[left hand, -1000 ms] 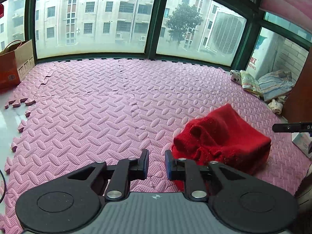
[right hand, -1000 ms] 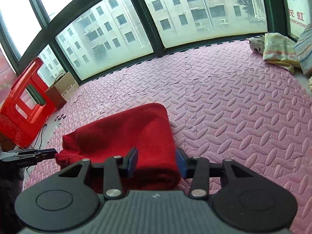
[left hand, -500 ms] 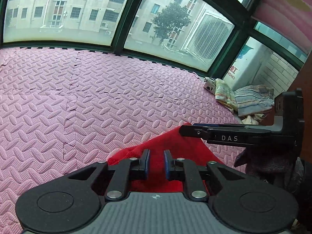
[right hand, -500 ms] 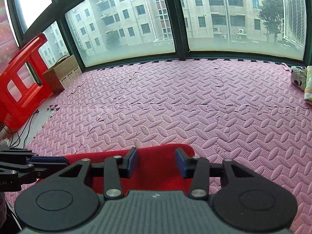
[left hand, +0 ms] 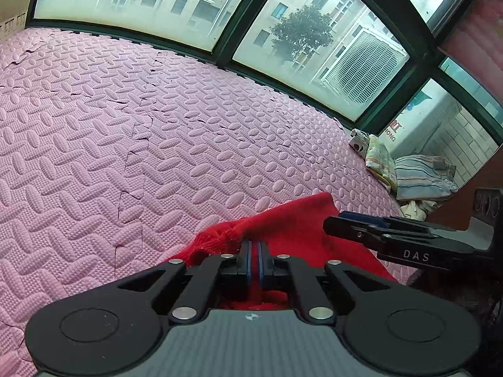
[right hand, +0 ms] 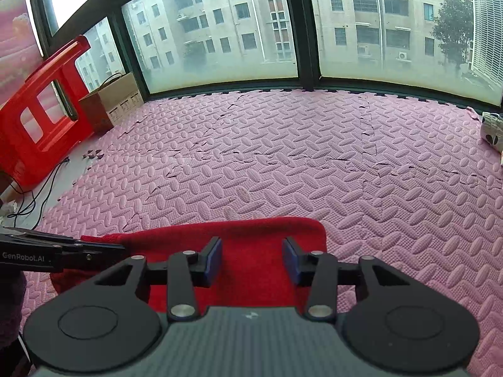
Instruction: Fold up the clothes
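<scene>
A red knit sweater [left hand: 298,226] lies folded on the pink foam mat [left hand: 125,125]. My left gripper [left hand: 254,248] is at its left edge, and its jaws are closing tight, pads pressing a raised ridge of the knit. My right gripper [right hand: 252,257] hovers low over the sweater [right hand: 251,232] near its far edge. It is open, with the cloth lying flat under the gap and neither pad touching it. Each gripper shows in the other's view: the right gripper [left hand: 333,224] reaches in from the right, the left gripper [right hand: 119,246] from the left.
A pile of striped and patterned clothes [left hand: 418,176] sits at the mat's right corner. A red plastic stool [right hand: 47,110], a cardboard box [right hand: 113,103] and cables [right hand: 31,201] are at the left. Windows bound the far side.
Both grippers came in low over the sweater, which now fills the foreground. The left jaws went from a narrow gap to shut on the knit. The right jaws kept the same gap.
</scene>
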`<move>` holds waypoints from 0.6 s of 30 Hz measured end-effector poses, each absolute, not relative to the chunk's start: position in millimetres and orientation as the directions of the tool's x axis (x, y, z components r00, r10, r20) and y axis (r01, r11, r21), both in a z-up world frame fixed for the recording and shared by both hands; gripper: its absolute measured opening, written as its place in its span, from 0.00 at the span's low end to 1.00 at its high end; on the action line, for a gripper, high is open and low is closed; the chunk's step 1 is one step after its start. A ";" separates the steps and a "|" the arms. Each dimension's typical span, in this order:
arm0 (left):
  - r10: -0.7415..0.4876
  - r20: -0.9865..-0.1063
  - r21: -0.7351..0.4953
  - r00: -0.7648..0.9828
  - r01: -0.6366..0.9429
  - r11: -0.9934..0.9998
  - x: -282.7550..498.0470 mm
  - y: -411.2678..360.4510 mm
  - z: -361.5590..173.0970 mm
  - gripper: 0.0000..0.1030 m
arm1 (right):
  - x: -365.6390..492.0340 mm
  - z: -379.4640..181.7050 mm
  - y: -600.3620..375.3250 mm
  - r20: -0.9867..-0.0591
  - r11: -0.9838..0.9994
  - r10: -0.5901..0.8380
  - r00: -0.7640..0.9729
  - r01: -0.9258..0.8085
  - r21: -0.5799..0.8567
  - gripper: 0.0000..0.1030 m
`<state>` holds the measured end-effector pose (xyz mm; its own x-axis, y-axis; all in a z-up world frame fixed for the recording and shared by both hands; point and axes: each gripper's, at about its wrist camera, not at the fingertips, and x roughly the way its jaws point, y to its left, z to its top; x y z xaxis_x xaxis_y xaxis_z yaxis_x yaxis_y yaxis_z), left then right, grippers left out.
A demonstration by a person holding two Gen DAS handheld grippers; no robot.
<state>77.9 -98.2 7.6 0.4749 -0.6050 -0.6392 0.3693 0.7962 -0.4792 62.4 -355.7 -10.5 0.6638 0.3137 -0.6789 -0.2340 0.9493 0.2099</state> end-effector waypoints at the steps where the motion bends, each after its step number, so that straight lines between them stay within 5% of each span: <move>1: -0.604 -0.638 -0.477 0.478 0.371 0.797 76.8 -98.1 8.3 0.07 | 54.3 -9.3 -351.5 -0.677 0.944 0.329 0.658 -0.250 0.216 0.42; 18: -0.576 -0.613 -0.445 0.541 0.365 0.817 54.7 -91.6 11.0 0.07 | -15.5 -8.2 -279.7 -0.597 0.912 0.395 0.699 -0.379 0.160 0.42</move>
